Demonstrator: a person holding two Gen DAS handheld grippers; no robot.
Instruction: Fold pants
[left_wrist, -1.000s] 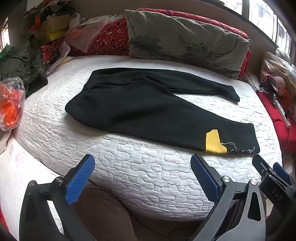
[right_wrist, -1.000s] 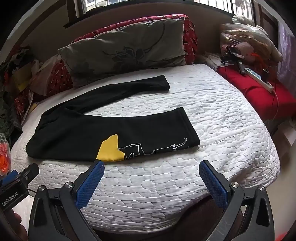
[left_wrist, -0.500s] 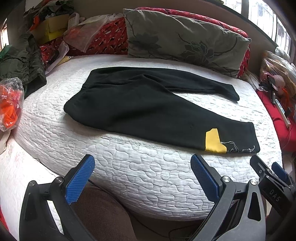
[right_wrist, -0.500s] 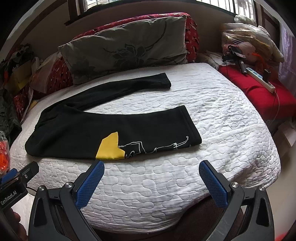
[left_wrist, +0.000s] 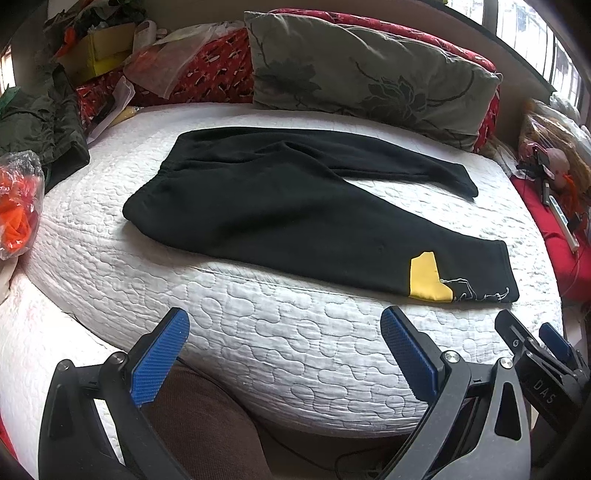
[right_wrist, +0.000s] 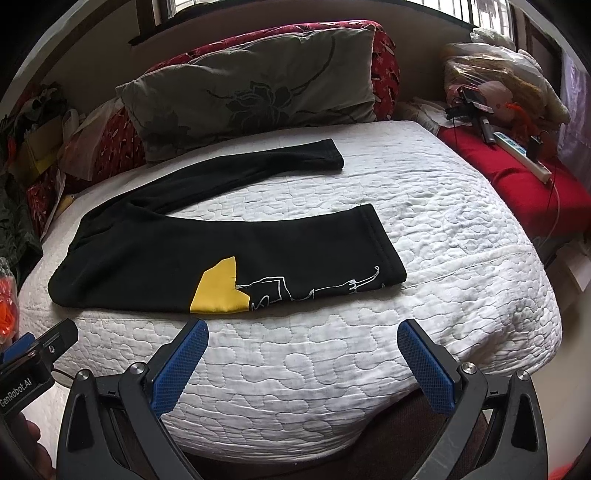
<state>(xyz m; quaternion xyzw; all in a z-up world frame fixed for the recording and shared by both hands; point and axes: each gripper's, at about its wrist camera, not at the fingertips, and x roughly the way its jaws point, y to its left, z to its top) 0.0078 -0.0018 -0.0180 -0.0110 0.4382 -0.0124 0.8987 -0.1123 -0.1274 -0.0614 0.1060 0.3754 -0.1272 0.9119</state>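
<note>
Black pants (left_wrist: 280, 206) (right_wrist: 155, 254) lie flat on a white quilted mattress (left_wrist: 295, 343) (right_wrist: 461, 229), waistband to the left, both legs spread apart toward the right. The near leg carries a yellow patch (left_wrist: 426, 277) (right_wrist: 219, 288) and white line drawing near its cuff. My left gripper (left_wrist: 282, 350) hovers open in front of the mattress edge, below the pants' middle. Open as well, my right gripper (right_wrist: 303, 358) hangs off the mattress front, just below the near leg's patch. Neither touches the cloth. The right gripper's tips (left_wrist: 532, 343) show at the left wrist view's lower right.
A grey floral pillow (left_wrist: 369, 70) (right_wrist: 255, 85) leans on red cushions behind the pants. Dark clothing (left_wrist: 40, 125) and an orange plastic bag (left_wrist: 18, 206) crowd the left. A red surface with a power strip (right_wrist: 517, 151) flanks the right. Something brown (left_wrist: 207, 424) lies below the mattress front.
Both grippers have crept a little closer to the mattress, so the pants sit slightly lower and larger in both views. The pants have not moved.
</note>
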